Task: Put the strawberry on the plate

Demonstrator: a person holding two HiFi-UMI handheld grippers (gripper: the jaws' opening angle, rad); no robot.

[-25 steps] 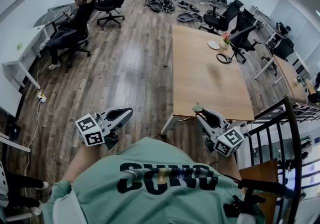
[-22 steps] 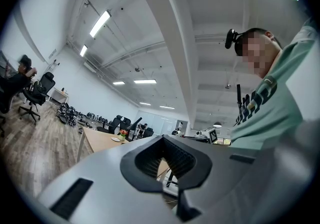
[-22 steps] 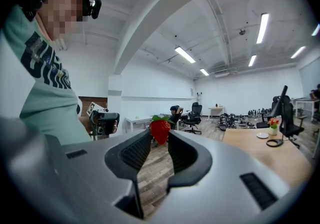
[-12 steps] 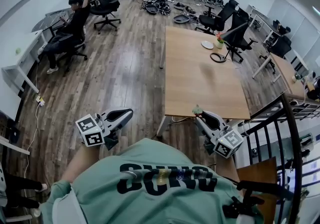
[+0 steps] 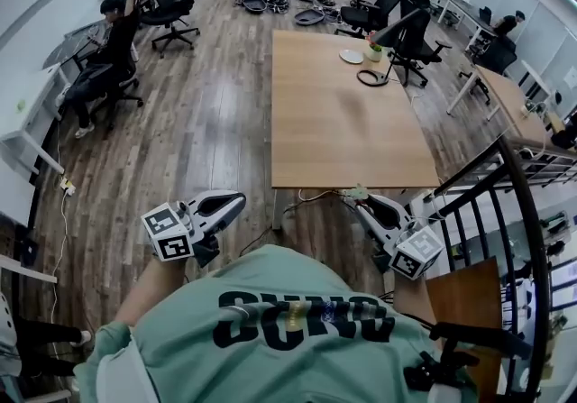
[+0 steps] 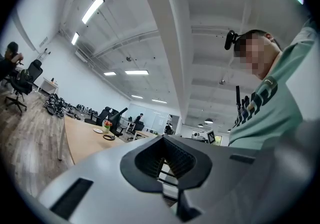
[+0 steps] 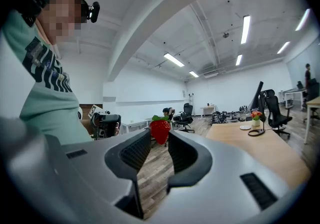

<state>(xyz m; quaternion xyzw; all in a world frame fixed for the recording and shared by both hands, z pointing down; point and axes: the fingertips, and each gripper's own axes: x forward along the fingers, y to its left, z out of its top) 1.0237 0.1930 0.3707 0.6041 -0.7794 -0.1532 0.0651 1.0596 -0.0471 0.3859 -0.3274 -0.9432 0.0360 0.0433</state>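
Note:
My right gripper (image 5: 358, 197) is shut on a red strawberry (image 7: 160, 130) with green leaves, pinched at the fingertips and held in the air just short of the near edge of the long wooden table (image 5: 343, 126). Only the leaves of the strawberry (image 5: 358, 192) show in the head view. A small white plate (image 5: 351, 56) lies at the table's far end; it also appears as the plate (image 7: 245, 128) in the right gripper view. My left gripper (image 5: 234, 202) hangs over the wood floor left of the table, jaws together and empty.
Beside the plate stand a small flower pot (image 5: 373, 50) and a black ring-shaped object (image 5: 370, 77). Office chairs (image 5: 397, 27) crowd the table's far end. A person (image 5: 110, 41) sits at the far left. A black railing (image 5: 527, 212) runs along my right.
The view has advanced toward the table, which now sits nearer and more to the left. Both grippers keep their places in front of me, the strawberry still held.

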